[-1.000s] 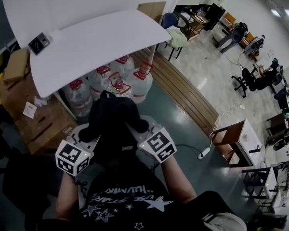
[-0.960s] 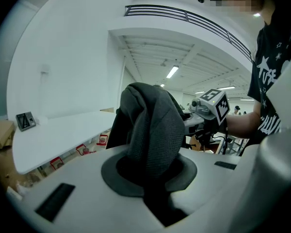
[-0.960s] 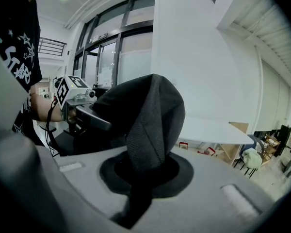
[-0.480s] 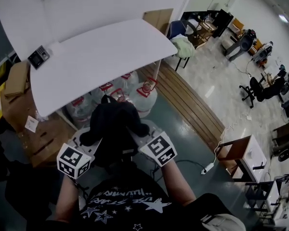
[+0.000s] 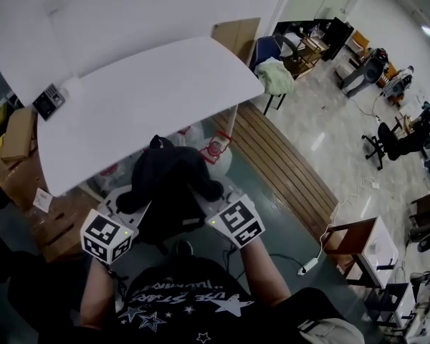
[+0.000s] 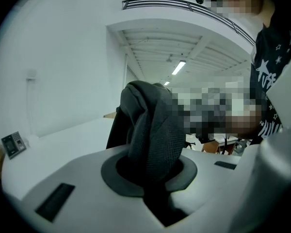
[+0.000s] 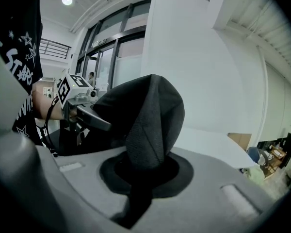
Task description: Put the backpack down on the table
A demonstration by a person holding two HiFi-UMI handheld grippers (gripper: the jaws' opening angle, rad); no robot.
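Cool, dim, even light; strong fisheye edges, dark corners.

Black backpack point(image 5: 168, 185); white table point(image 5: 143, 99); black shirt point(image 5: 190, 303), white stars, lettering; red-labelled jug point(image 5: 216, 151).

backpack point(image 5: 168, 181) between left claw point(image 5: 137, 208) and right claw point(image 5: 204, 205), table point(image 5: 143, 99) beyond; water jugs point(image 5: 216, 149) under table

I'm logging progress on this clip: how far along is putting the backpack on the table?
Done: the backpack is lifted, the left gripper and right gripper each shut on a fold of its fabric. In hand: it hangs between them at the near edge of the white table. Left: bring it over the tabletop, set it down, let go.
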